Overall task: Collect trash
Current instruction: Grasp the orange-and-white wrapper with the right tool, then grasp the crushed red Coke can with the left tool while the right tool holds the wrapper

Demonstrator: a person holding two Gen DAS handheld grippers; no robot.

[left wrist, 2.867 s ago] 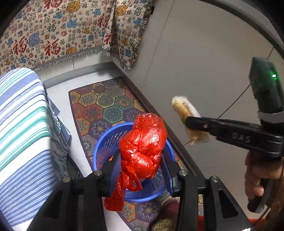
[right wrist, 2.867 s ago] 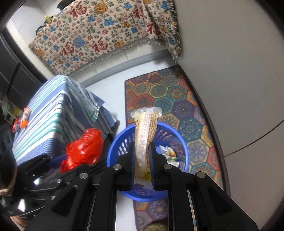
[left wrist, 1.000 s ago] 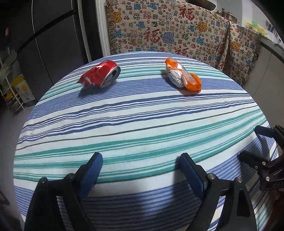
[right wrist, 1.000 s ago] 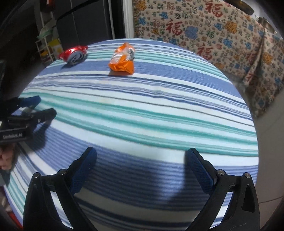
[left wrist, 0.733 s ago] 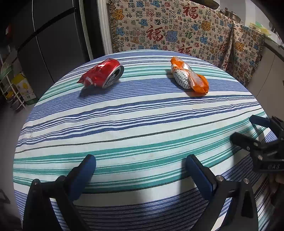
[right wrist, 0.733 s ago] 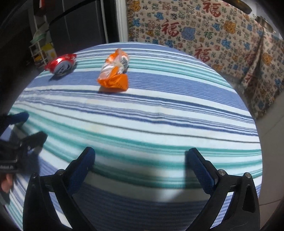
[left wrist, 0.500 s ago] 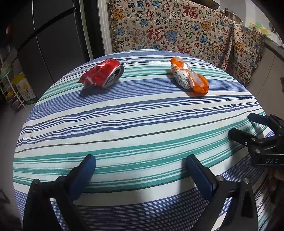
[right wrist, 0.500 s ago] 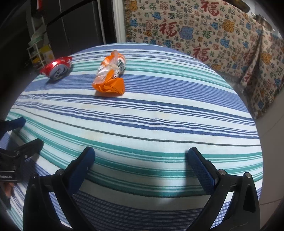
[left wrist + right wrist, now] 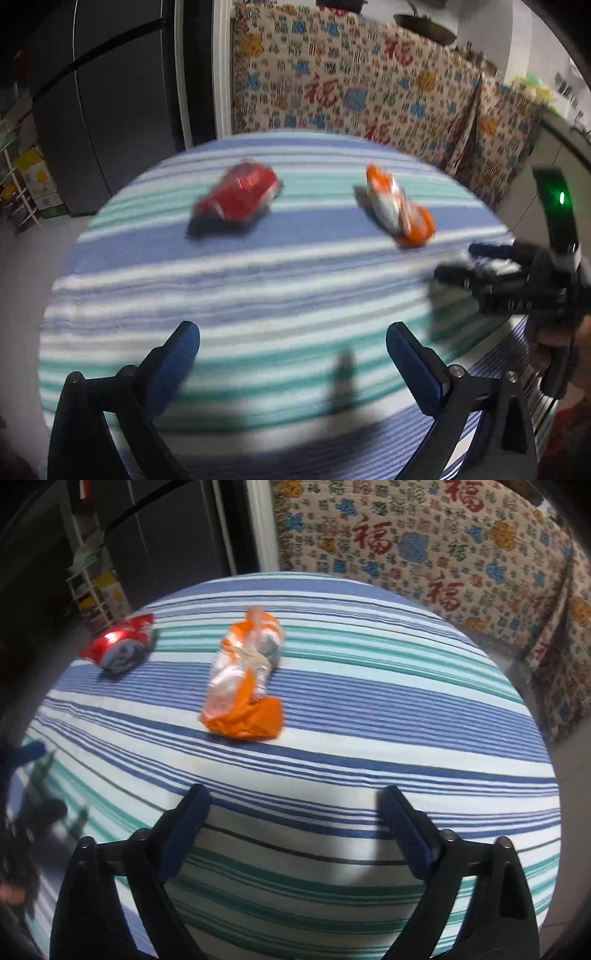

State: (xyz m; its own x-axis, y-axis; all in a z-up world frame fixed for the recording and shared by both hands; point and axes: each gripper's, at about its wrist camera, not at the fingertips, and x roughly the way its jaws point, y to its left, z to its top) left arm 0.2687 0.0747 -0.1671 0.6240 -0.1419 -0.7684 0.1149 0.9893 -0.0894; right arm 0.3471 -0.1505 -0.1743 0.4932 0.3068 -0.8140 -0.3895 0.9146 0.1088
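A crushed red can (image 9: 238,197) and an orange and clear wrapper (image 9: 399,208) lie on the far half of a round table with a blue, teal and white striped cloth (image 9: 258,280). My left gripper (image 9: 291,350) is open and empty over the near edge, facing the can. My right gripper (image 9: 295,812) is open and empty, with the wrapper (image 9: 243,679) ahead of it and the can (image 9: 120,646) further left. The right gripper also shows in the left wrist view (image 9: 458,262), open, close to the wrapper.
A patterned cloth with red characters (image 9: 351,85) hangs behind the table. A dark fridge (image 9: 103,103) stands at the back left, with a shelf rack (image 9: 96,590) beside it. The left gripper shows blurred at the left edge of the right wrist view (image 9: 33,771).
Both grippers have moved forward over the table towards the can and the wrapper, staying open. Earlier they held a red bag and a snack wrapper over a blue basket.
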